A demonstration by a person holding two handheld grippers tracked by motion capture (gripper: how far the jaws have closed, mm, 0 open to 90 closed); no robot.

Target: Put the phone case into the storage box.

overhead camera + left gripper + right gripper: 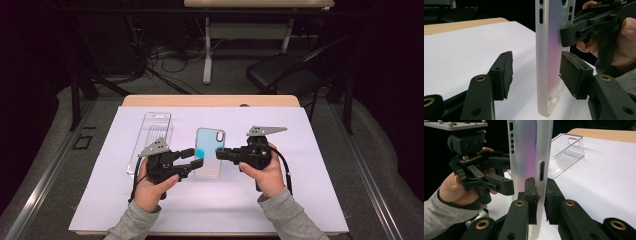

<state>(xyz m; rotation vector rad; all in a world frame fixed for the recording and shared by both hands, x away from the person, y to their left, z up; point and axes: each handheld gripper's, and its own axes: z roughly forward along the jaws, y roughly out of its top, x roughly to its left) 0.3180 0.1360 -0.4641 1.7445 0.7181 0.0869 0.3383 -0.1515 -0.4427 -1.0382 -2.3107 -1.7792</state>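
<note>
Holding the translucent phone case [209,151] off the white mat [310,165], the right gripper [220,154] pinches one long edge. The left gripper [192,157] straddles the other edge, jaws spread, one pad [574,72] touching, not gripping. The clear plastic box [152,137] lies just left, so packing seems undone. Beyond the wooden table [210,100]: dark room, folding chair [285,70], cables.

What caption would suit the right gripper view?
Right tongs clamp the edge of a translucent, frosted phone case; the left tongs stand open around it.
</note>
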